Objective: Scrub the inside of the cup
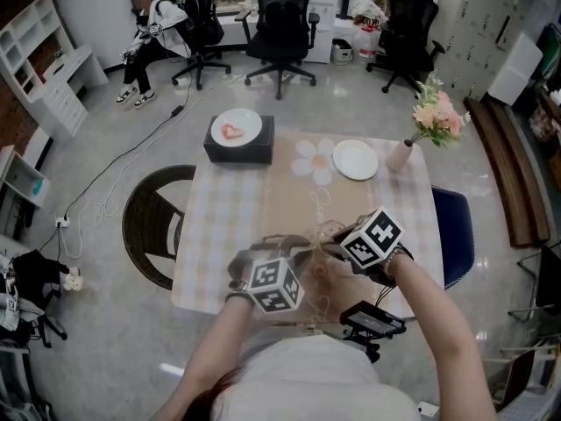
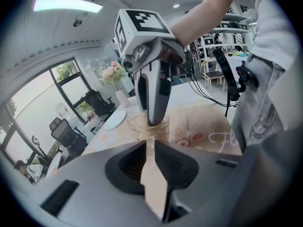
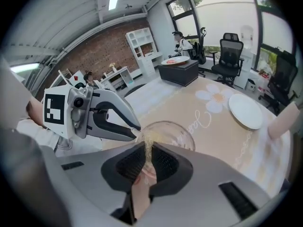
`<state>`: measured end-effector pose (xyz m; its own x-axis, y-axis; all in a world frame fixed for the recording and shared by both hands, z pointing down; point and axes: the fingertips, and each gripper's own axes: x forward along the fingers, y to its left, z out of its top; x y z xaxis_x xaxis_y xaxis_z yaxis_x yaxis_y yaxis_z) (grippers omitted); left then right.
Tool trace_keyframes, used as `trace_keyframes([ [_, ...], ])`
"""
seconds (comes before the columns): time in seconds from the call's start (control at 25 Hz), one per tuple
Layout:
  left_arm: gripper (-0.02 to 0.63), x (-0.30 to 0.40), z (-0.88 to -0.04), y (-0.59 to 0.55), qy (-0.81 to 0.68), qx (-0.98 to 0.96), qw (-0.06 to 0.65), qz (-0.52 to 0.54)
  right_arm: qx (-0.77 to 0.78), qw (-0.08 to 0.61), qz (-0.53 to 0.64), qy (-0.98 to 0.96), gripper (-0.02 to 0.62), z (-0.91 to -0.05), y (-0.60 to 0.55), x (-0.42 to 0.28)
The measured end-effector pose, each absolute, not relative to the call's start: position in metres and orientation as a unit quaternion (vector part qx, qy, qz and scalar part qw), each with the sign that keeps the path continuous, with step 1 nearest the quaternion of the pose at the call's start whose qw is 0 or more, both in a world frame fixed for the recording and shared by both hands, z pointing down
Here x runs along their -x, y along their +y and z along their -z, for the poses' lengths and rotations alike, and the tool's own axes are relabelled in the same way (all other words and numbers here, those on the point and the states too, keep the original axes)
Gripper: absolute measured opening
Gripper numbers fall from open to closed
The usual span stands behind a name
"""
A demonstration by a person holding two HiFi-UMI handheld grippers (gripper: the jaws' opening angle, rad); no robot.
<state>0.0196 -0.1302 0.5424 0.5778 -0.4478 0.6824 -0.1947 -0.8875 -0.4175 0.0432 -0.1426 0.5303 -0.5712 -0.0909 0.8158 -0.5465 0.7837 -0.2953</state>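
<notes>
Gripping the rim of the cup (image 3: 176,135), the left tool (image 3: 136,132) slants down from the left, its forearm reaching in over the near edge of the counter (image 1: 219,235). The right tool (image 2: 156,121) points steeply down into the cup's mouth, clenched on a yellowish, grainy pad (image 3: 147,148). The cup is clear, round glass, upright near the counter's near edge, on a smooth beige runner (image 1: 289,200) printed with a daisy.

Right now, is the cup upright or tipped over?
Upright: the cup has its open rim facing up, and the right gripper reaches down into it. Its base is hidden.
</notes>
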Motion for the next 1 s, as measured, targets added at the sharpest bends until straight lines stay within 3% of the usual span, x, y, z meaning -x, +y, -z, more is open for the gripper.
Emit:
trace_keyframes([
  [0.48,0.057,-0.021,-0.542,-0.130,0.181,0.877,0.147,0.421,-0.296,0.422,-0.180,-0.838,0.044,-0.526,-0.174,-0.059],
  [0.76,0.057,-0.019,-0.543,-0.132,0.186,0.877,0.143,0.420,-0.304,0.475,-0.077,-0.822,0.044,-0.530,-0.177,-0.067],
  [1.0,0.057,-0.020,-0.541,-0.133,0.187,0.878,0.143,0.418,-0.260,0.520,-0.084,-0.809,0.044,-0.535,-0.167,-0.068],
])
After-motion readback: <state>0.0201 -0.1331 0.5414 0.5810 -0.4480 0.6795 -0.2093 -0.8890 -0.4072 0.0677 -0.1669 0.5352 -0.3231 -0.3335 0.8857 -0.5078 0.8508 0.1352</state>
